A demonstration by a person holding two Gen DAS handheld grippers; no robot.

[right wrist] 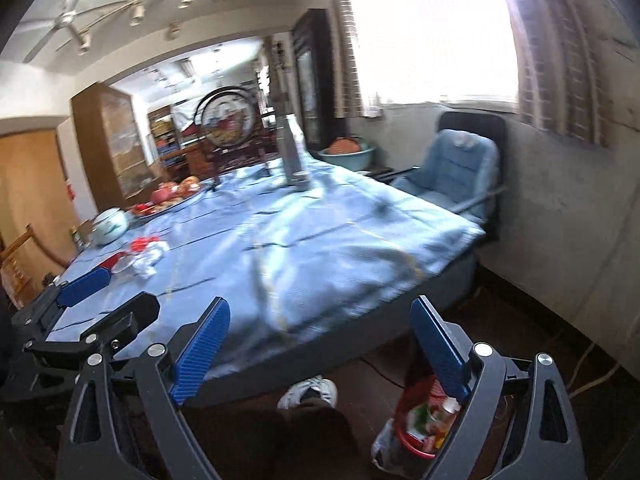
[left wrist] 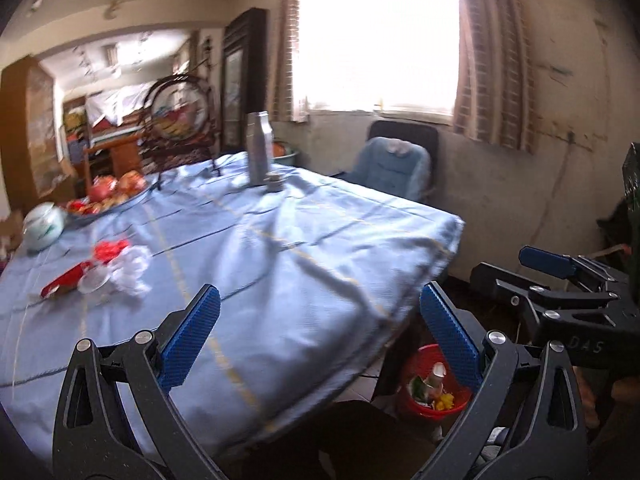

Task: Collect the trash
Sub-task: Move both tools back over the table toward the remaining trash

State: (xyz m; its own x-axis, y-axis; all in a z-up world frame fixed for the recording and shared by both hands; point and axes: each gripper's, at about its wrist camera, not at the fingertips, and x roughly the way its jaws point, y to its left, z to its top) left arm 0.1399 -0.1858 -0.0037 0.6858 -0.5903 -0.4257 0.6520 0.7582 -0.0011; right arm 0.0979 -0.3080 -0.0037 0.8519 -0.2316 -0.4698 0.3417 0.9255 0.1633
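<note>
Blue-padded grippers spread wide and empty above a pale blue tablecloth [left wrist: 280, 248].
Left gripper [left wrist: 320, 336] and right gripper [right wrist: 320, 344] grip nothing; crumpled red-and-white trash [left wrist: 116, 264] lies at ten o'clock, round red plastic bin [left wrist: 420, 404], partly filled, at five o'clock on the floor.

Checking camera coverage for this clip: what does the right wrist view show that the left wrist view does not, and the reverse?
Only the right wrist view shows a white shoe under the table and a ceiling fan. Only the left wrist view shows the dark green box at its right edge. Both show the blue tablecloth, the crumpled wrappers, the red bin of trash, and both grippers open and empty.
</note>
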